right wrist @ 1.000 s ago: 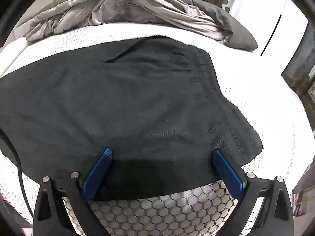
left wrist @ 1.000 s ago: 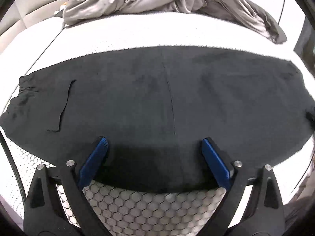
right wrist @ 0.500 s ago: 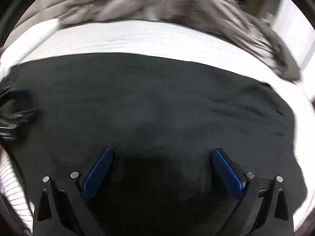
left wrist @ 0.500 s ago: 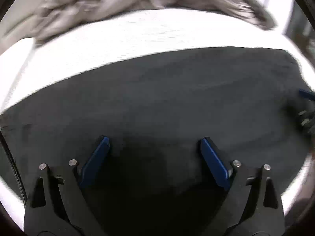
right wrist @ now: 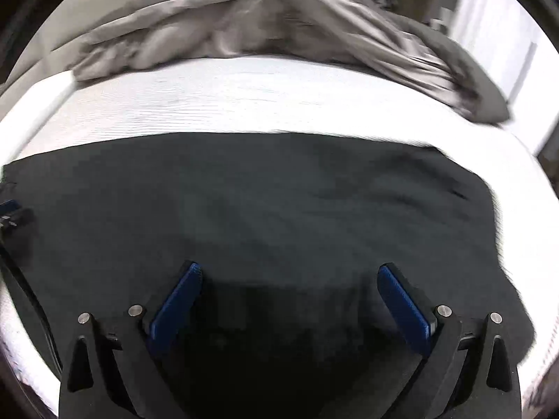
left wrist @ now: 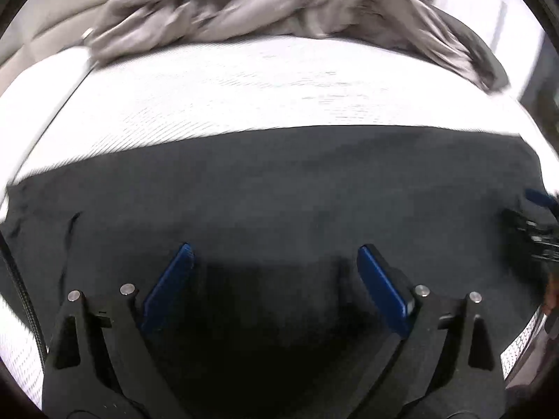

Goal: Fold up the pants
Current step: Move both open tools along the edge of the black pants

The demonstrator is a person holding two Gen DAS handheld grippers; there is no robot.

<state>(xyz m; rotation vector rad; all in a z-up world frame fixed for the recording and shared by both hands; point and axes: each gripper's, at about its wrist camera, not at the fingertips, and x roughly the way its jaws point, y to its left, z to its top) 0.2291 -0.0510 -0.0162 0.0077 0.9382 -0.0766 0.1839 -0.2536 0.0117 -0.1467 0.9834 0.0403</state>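
With both my left gripper (left wrist: pixel 274 262) and right gripper (right wrist: pixel 289 281) spread wide over the pants (left wrist: pixel 279 188), low in frame, I risk pinching one layer only, skewing the fold.

one pants (left wrist: pixel 279 188), two grippers (both wide apart), one blanket (left wrist: pixel 265 3)

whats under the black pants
The black pants lie spread on a white mattress, which shows around their edges. Whatever lies directly beneath the cloth is covered.
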